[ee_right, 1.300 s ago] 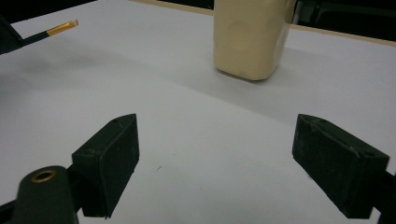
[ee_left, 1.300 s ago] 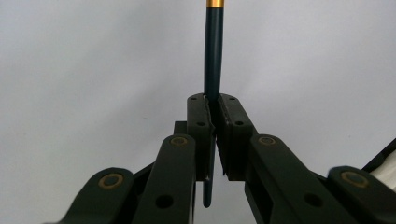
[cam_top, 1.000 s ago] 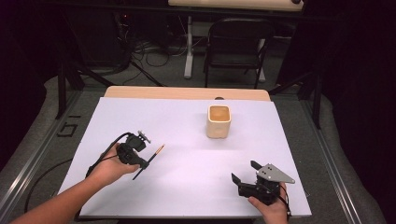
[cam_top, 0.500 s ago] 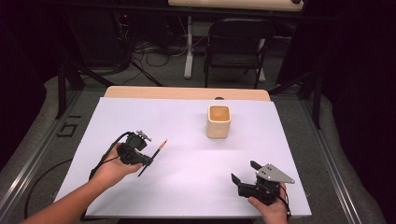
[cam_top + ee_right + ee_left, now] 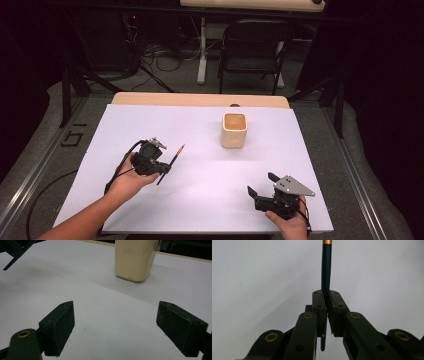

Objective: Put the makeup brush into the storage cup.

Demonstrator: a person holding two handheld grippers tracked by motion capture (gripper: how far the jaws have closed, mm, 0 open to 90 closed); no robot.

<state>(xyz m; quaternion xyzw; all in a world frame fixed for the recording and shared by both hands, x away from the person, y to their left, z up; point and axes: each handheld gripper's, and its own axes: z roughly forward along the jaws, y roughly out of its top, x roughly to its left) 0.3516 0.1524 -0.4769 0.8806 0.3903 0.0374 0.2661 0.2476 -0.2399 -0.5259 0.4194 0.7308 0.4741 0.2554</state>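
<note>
While the left hand-held gripper (image 5: 161, 166) keeps its jaws clamped on the pencil (image 5: 171, 162), it has edged a little toward the cup (image 5: 234, 130) since a second ago, carrying the pencil clear of the bench (image 5: 200, 200) with the orange tip leading. That suggests the pencil is on its way to the cup (still well apart from it). The right hand-held gripper (image 5: 262, 186) rests at the near right, jaws wide open and empty, unmoved. The bench is covered white and bare but for the cream cup; behind stand a folding chair (image 5: 255, 50), cables and dark drapes.
</note>
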